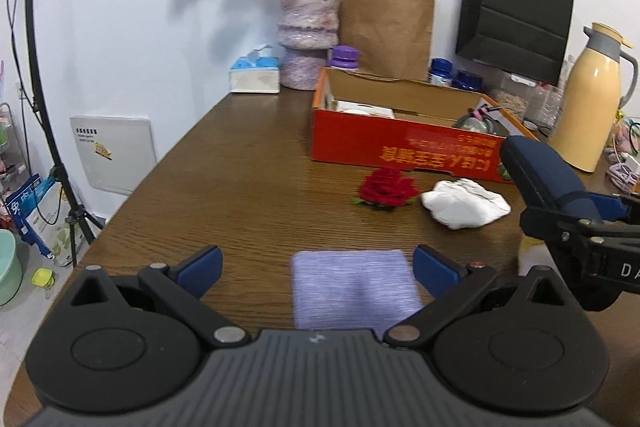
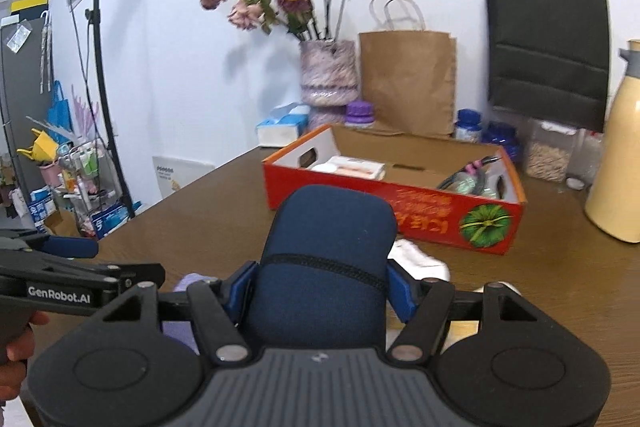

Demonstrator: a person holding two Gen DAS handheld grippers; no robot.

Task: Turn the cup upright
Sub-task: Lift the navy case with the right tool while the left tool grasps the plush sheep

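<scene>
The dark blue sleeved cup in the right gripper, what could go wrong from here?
1. The right gripper clamps the dark blue fabric-sleeved cup only on its soft sleeve, so it might slip while turning.
2. The open left gripper sits close beside it and could get bumped.
3. The red rose head and crumpled white tissue lie near any landing spot on the brown wooden table.

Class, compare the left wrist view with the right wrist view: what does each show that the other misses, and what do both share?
Only the left wrist view: the red rose lying on the table, and the left gripper open over the purple cloth.
Only the right wrist view: the right gripper with both pads closed on the blue-sleeved cup, and a hand.
Both: orange box, vase of dried flowers, paper bags, cream jug.
</scene>
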